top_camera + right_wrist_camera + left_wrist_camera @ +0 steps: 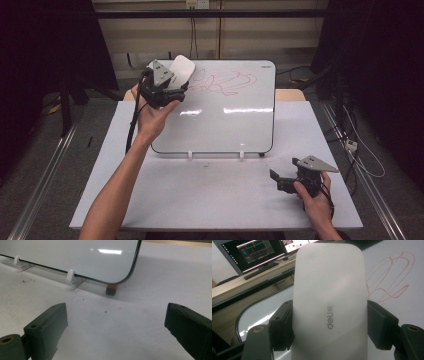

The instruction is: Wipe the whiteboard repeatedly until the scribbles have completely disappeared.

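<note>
Where the red scribble [222, 82] crosses the upper part of the whiteboard [225, 125], a white eraser [180, 71] is held just to its left, over the board's upper left corner. The eraser is a rounded oblong with "deli" printed in grey on its back, and in the left gripper view [329, 290] it stands between the two black jaws, which press on its long sides. So the left gripper [165, 87] is clamped on the eraser, with the left hand [152, 117] under it and a cable trailing down along the forearm. Whether the eraser's face touches the board cannot be told.

The scribble is a tangle of red loops, seen to the right of the eraser [389, 280] in the left gripper view. The whiteboard leans on the table [200, 195], propped by two small white clips [70, 275] along its lower edge. Under its lower right corner sits a small block [111, 289], red on top and black below.

The right gripper [280, 179] is low at the right of the table, near the board's lower right corner, held by the right hand [315, 197]. Its jaws stand wide apart with nothing between them, pointing toward the block.

Behind the board, in the left gripper view, two lit monitors [254, 252] stand on a wooden bench.
</note>
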A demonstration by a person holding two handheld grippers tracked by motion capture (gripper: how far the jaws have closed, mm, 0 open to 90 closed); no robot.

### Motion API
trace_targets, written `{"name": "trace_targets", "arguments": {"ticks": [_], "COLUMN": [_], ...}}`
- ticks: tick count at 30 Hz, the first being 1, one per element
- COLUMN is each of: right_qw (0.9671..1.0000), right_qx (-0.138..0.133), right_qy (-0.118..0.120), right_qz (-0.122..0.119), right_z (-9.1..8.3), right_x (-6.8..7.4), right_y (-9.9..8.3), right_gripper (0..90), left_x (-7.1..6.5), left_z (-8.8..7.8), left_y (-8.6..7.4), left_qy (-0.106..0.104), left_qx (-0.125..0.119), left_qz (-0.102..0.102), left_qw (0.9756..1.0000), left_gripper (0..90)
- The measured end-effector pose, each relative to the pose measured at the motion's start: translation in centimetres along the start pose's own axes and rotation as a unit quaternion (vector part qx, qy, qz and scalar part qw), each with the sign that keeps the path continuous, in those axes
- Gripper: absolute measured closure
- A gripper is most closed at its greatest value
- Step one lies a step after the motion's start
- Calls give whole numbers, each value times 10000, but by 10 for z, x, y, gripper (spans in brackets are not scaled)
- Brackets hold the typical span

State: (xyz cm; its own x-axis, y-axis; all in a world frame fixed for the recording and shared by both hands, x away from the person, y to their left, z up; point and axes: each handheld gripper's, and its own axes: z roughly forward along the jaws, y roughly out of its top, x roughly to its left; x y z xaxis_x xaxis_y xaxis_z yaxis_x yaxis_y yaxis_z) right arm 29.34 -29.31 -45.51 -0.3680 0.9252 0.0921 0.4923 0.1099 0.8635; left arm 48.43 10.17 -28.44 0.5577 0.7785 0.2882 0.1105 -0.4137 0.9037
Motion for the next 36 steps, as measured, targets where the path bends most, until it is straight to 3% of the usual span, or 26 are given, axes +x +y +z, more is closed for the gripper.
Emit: {"name": "trace_targets", "arguments": {"ticks": [7,13,16,26,30,36], "right_qw": [10000,10000,10000,10000,10000,10000], "right_qx": [40,15,21,12,30,34], "right_qy": [15,15,13,29,40,46], "right_qz": [-27,-23,-26,-42,-33,-26], "right_z": [3,2,1,2,2,2], "right_x": [2,1,0,1,1,1], "right_y": [1,0,0,0,0,0], "right_gripper": [52,52,52,51,51,51], "left_x": [-6,-5,-4,-6,-9,-7], "left_z": [14,21,25,35,42,42], "left_y": [4,2,0,-6,-9,-10], "left_qy": [161,342,387,597,664,624], "left_qx": [98,140,168,345,378,371], "left_qz": [209,445,471,821,897,849], "left_qw": [9996,9983,9980,9942,9930,9937], "left_gripper": [311,311,311,311,311,311]}}
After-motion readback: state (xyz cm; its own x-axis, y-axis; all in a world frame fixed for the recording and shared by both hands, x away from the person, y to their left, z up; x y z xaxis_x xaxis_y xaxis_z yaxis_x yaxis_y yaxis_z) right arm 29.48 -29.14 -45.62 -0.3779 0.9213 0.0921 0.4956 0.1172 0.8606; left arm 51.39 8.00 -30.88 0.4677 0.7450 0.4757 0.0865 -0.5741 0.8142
